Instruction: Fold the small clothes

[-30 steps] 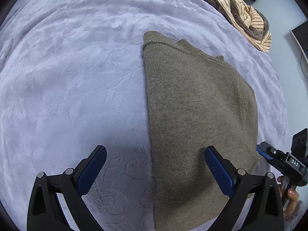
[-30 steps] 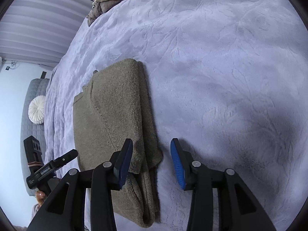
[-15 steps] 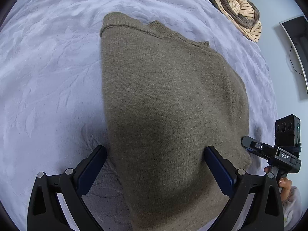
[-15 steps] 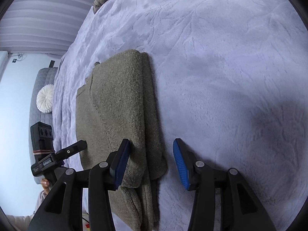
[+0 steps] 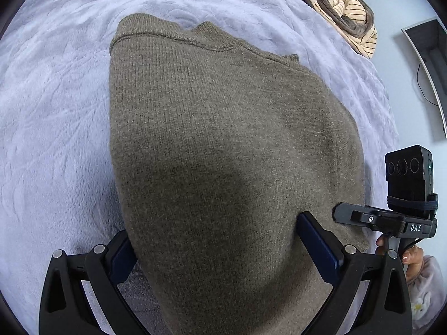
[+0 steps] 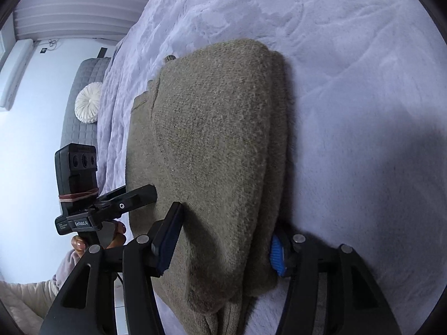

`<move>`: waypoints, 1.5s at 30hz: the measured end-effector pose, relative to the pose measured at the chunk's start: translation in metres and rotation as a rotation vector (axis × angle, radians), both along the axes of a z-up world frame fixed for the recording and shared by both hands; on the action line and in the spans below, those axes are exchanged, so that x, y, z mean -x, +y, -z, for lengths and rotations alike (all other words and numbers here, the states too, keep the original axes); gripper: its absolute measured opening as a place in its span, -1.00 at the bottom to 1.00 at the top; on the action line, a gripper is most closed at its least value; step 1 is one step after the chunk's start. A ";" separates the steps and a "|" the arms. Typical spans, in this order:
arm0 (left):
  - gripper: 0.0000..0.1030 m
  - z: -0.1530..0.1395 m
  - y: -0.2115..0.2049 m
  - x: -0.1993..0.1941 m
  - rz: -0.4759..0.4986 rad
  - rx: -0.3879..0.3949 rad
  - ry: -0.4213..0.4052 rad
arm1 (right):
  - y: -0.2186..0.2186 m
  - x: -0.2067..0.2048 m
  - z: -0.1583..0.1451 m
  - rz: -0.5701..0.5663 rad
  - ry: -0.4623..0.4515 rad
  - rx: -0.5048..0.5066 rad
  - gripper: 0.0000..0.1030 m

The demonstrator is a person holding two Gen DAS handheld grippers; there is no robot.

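Your olive knit sweater [image 5: 223, 153] lies folded on the lavender bed cover [image 5: 56, 111], well in from the edge where the striped clothes [image 5: 343, 8] are heaped. Your left gripper [image 5: 223, 254] has its jaws spread wide, straddling the sweater's near end without pinching it. Your right gripper [image 6: 223, 240] straddles the folded stack too, jaws opening, pads not pressing.

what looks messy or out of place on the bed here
The folded olive sweater lies mostly neat on the lilac blanket, though its layers are not flush: in the right wrist view a lower layer's edge sticks out past the top one. Beyond it, striped clothes lie crumpled in a heap near the bed's edge.
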State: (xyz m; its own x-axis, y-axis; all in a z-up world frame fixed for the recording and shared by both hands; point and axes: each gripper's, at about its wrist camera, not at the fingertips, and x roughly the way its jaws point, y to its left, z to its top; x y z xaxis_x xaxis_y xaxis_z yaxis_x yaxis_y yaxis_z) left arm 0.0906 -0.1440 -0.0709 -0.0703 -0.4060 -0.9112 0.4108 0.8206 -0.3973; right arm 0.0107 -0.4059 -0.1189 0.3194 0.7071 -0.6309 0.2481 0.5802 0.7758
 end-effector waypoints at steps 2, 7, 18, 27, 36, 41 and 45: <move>0.87 -0.004 0.000 0.002 0.000 -0.003 -0.019 | 0.001 0.001 0.001 0.028 0.005 -0.011 0.12; 0.19 -0.028 0.004 0.012 0.037 0.012 -0.101 | 0.008 0.009 -0.014 0.074 -0.029 -0.095 -0.41; 0.07 -0.104 0.038 0.036 0.106 0.149 -0.126 | 0.051 0.026 -0.073 0.134 -0.086 -0.259 -0.43; 0.07 -0.128 0.119 0.094 0.112 0.099 -0.111 | 0.130 0.058 -0.093 0.082 -0.060 -0.308 -0.43; 0.08 -0.087 0.190 0.131 0.010 -0.024 -0.058 | 0.211 0.062 -0.060 0.012 0.025 -0.285 -0.43; 0.21 -0.067 0.222 0.128 -0.071 -0.123 -0.083 | 0.197 0.053 -0.049 0.053 0.096 -0.048 -0.37; 0.34 -0.073 0.251 0.127 -0.138 -0.154 -0.116 | 0.187 0.062 -0.063 0.106 0.140 0.105 -0.21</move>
